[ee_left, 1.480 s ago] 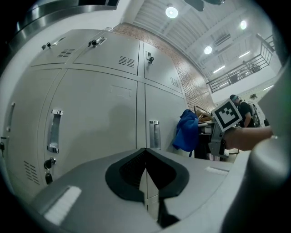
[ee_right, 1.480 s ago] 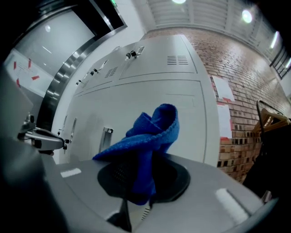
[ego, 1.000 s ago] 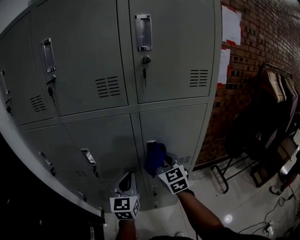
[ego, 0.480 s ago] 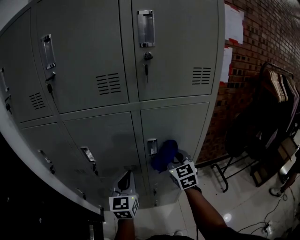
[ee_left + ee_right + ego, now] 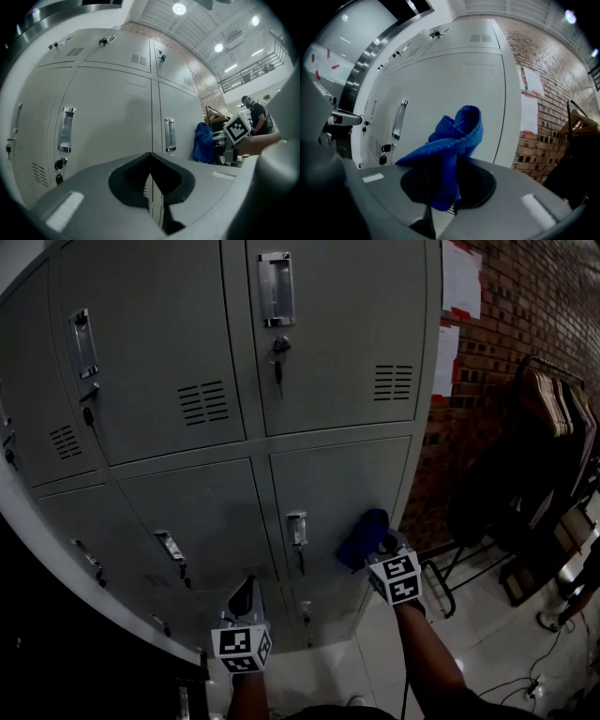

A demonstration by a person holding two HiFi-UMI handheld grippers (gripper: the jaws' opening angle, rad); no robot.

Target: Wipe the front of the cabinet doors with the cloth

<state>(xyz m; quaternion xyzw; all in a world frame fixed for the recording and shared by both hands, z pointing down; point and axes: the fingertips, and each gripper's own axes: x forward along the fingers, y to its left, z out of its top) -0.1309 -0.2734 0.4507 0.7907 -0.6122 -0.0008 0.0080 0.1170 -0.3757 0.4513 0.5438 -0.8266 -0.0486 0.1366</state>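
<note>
A blue cloth [image 5: 362,537] is bunched in my right gripper [image 5: 379,550], which is shut on it and presses it against the right side of the lower right cabinet door [image 5: 342,486]. In the right gripper view the cloth [image 5: 451,140] rises from the closed jaws in front of that grey door [image 5: 454,103]. The cloth [image 5: 203,143] also shows at the right of the left gripper view. My left gripper [image 5: 244,601] hangs lower, before the bottom doors, shut with nothing in it [image 5: 150,180].
Grey lockers [image 5: 169,371] with metal handles [image 5: 296,528] and keys fill the view. A brick wall [image 5: 525,306] with papers stands to the right. A rack of dark clothes [image 5: 544,456] and cables [image 5: 544,681] occupy the floor at right.
My right gripper has slid the blue cloth to the right across the lower right door, from beside the handle to the door's right edge. The left gripper has stayed put.
</note>
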